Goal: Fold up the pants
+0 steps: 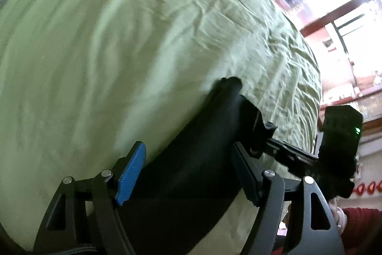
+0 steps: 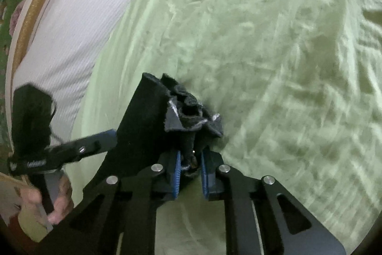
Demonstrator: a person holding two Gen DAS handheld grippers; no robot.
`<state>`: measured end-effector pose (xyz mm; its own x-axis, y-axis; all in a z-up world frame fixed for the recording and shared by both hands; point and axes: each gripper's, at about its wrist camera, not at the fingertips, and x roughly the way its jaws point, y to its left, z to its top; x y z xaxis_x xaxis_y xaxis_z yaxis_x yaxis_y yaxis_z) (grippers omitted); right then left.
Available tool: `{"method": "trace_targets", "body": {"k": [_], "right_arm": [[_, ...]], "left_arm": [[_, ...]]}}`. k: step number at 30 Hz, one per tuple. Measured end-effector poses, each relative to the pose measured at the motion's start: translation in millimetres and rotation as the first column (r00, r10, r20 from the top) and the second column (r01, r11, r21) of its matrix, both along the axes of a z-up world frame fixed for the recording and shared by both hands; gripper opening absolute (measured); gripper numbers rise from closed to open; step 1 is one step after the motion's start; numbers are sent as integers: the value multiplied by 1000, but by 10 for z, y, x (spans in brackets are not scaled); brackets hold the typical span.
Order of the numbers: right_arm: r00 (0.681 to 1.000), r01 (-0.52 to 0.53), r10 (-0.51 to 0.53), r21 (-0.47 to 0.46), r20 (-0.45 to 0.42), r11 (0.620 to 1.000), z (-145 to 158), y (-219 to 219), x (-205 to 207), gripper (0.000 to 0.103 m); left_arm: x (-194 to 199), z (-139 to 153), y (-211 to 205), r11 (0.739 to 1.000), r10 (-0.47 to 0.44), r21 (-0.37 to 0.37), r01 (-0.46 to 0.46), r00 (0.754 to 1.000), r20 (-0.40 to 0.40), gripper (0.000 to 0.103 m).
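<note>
While the right gripper [image 2: 189, 173] pinches a bunched edge of soft, limp black fabric pants [image 2: 152, 121] over the wrinkled pale-green bedsheet [image 2: 274, 51], the left gripper [image 1: 191, 173] straddles them wide open, apparently unclamped.

Daylight enters through the window [image 1: 346, 23], which is overexposed to white in the left wrist view. The green sheet [image 1: 119, 51] far from the window is smeared by motion blur; near the window its wrinkles stay sharper. The black pants [image 2: 148, 126] lose detail. Fisheye bending darkens all corners.
</note>
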<state>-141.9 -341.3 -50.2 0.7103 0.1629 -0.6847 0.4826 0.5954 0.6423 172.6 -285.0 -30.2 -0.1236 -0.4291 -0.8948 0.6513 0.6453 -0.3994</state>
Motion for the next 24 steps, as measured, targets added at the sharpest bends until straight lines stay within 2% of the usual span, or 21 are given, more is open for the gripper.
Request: {"method": "trace_targets", "body": {"k": [3,7,9,11,14,17,24], "right_arm": [[1000,-1,1,12,11,1000,-7,-64,-73,14],[1000,1,-1,30,23,1000,-32,-156,-165,14],[1000,-5,4,29,27,1000,-31,-160,-188,14],[1000,-10,9,28,29,1000,-32,-146,-209,14],[999,-15,14,26,33,1000,-14,-129,-219,14],[999,-24,24,13,47,1000,44,-84,-187,14],[985,-88,88,-12,149,996,396,39,-198,14]], "left_arm": [[55,-121,-209,999,-41,13,41,999,-21,73],[119,-229,-379,997,-71,-10,70,995,-65,61],[151,-253,-437,997,-77,-33,75,994,-83,50],[202,-277,-489,996,-74,-63,68,991,-108,29],[197,-247,-515,993,-78,-102,65,989,-127,14],[144,-147,-512,989,-95,-120,83,991,-96,11],[153,258,-227,975,-45,-220,28,996,-71,10]]}}
